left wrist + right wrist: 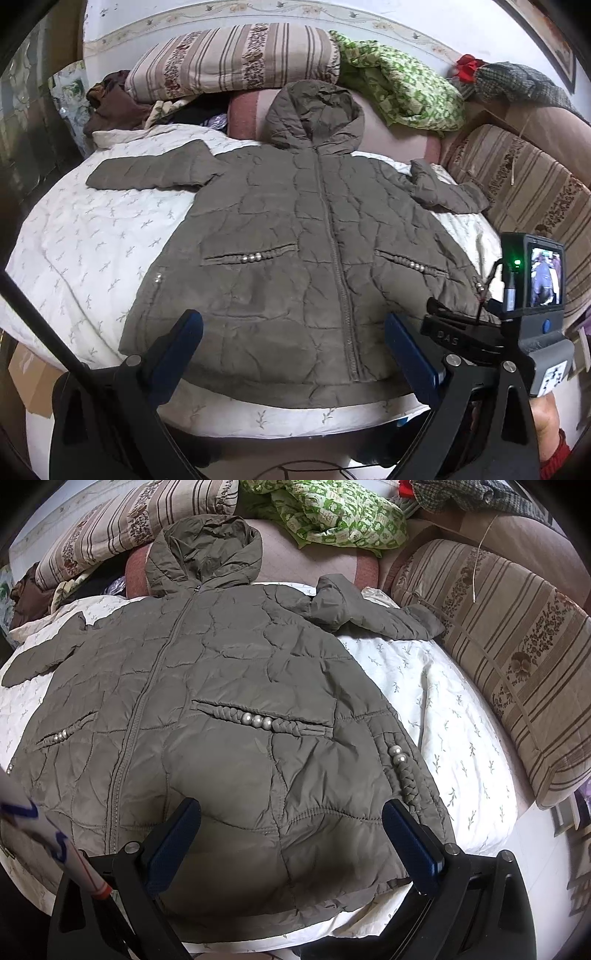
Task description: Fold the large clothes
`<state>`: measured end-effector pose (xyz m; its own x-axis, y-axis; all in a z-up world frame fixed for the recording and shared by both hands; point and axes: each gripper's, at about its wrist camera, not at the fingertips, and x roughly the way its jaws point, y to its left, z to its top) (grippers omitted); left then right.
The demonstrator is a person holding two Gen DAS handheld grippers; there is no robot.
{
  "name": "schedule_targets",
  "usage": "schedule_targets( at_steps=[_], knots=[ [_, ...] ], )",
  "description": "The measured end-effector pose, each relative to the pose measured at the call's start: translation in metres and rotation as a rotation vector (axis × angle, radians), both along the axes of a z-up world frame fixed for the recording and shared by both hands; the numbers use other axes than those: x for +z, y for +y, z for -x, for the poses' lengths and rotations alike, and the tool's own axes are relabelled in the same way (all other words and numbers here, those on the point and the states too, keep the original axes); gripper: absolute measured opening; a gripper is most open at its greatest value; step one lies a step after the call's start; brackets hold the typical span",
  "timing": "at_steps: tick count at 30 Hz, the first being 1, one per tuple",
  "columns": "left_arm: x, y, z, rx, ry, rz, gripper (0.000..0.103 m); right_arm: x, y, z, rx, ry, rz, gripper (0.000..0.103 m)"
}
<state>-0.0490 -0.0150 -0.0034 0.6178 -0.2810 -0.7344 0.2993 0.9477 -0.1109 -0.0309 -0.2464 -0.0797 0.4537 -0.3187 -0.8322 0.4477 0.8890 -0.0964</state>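
An olive quilted hooded jacket (pixel 295 229) (pixel 207 709) lies face up and zipped on a white leaf-print quilt (pixel 85 236) (pixel 443 709), hood toward the far side. Its left sleeve (pixel 147 171) stretches flat; its right sleeve (pixel 443 190) (pixel 369 609) is bunched and bent. Pearl-trimmed pockets (pixel 258 720) show on the front. My left gripper (pixel 293 332) hovers open over the hem, nothing between its blue pads. My right gripper (pixel 291 823) is open above the jacket's lower right corner. The right gripper's body and screen (pixel 532 280) appear at the right of the left wrist view.
Striped floral pillows lie at the back (pixel 236 59) and along the right (pixel 517 657). A green patterned cloth (pixel 406 85) (pixel 332 513) and a brown garment (pixel 110 103) sit behind the hood. A cardboard box (pixel 29 376) stands below the bed's left edge.
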Motion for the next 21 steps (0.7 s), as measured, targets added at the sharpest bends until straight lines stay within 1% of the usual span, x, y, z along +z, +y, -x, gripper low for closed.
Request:
schedule_targets(
  at_steps=[7, 11, 16, 21],
  knots=[
    [-0.003, 0.004, -0.002, 0.018, 0.003, -0.014, 0.098, -0.002, 0.001, -0.001, 0.005, 0.007, 0.003, 0.1],
    [-0.003, 0.009, -0.009, 0.048, -0.002, -0.043, 0.098, -0.003, 0.003, -0.001, 0.009, 0.01, 0.005, 0.1],
    [0.003, 0.031, -0.024, 0.135, -0.04, -0.09, 0.098, -0.005, 0.005, -0.002, 0.018, 0.014, 0.012, 0.1],
    [0.006, 0.051, -0.037, 0.2, -0.065, -0.139, 0.098, -0.006, 0.006, -0.004, 0.022, 0.02, 0.015, 0.1]
  ],
)
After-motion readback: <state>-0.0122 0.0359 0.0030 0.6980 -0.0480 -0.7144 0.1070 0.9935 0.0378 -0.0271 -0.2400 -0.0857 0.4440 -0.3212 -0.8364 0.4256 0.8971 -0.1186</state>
